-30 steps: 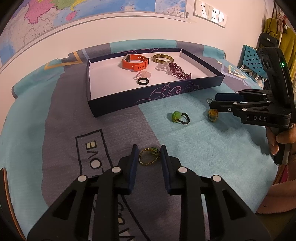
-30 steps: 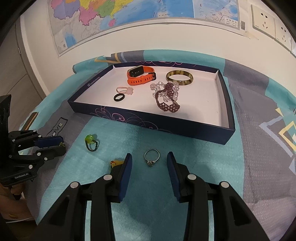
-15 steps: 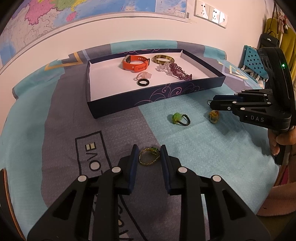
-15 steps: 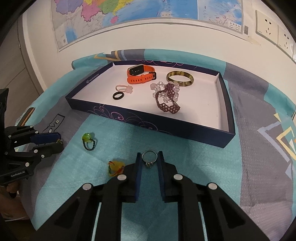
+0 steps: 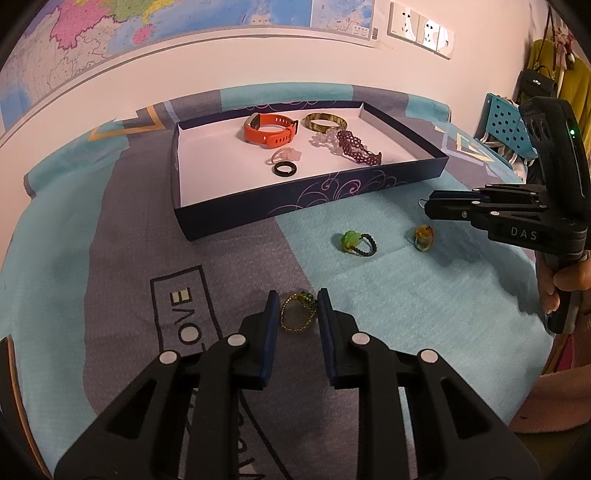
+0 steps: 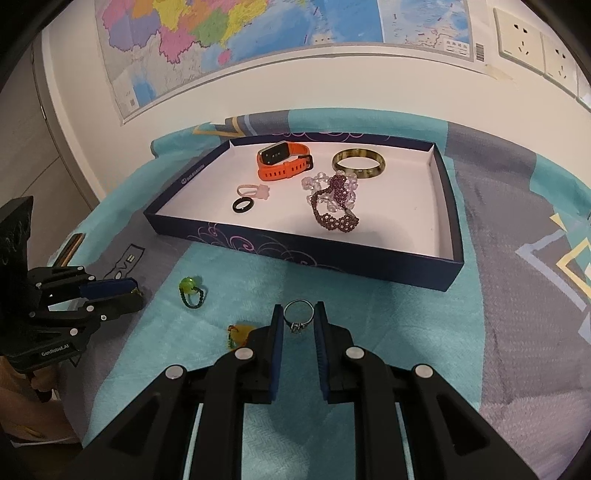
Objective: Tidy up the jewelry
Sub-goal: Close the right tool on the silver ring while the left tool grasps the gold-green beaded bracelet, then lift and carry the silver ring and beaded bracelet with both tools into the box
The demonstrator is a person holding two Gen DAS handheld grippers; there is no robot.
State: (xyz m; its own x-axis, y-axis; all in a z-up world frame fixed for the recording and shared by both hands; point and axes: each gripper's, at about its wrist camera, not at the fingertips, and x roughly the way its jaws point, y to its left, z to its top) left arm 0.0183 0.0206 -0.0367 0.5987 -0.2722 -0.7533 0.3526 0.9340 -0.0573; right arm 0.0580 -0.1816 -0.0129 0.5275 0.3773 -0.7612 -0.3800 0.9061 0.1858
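Silver ring (image 6: 298, 316) w/ small stone setting sits between the blue pads of the right gripper (image 6: 298, 321); jaws narrow, pads pressing the band on both sides, ring clamped; it looks just off the teal cloth (image 6: 388, 317), though whether it's lifted I can't tell; from the left wrist cam only a sliver of the ring (image 5: 422, 202) shows at the tip of the right gripper (image 5: 430, 208).

Gold-green beaded ring (image 5: 298, 311) lies on the grey part of the cloth, between the left gripper (image 5: 295, 314) pads; jaws narrow & closing; pads flank the ring closely, contact not clear on either side.

Loose on the cloth betw. the two tools: green-bead ring (image 5: 356, 242) (image 6: 192, 291) & amber-bead ring (image 5: 423, 236) (image 6: 238, 332), near each other, apart from both grippers' tips; amber one partly hidden behind the right gripper's left finger in the right cam.

Beyond them, dark blue tray (image 6: 303, 254) w/ white floor & swirl print on its wall; inside: orange smartwatch (image 6: 282, 162), mottled bangle (image 6: 358, 163), purple beaded bracelet (image 6: 334, 206) lying over a clear-bead one (image 6: 314, 182), black ring (image 6: 242, 205) just beside a pink ring (image 6: 251, 191).

Person's hand (image 5: 565, 284) grips the right tool's handle; wall map (image 6: 240, 33) & sockets (image 6: 532, 40) behind.
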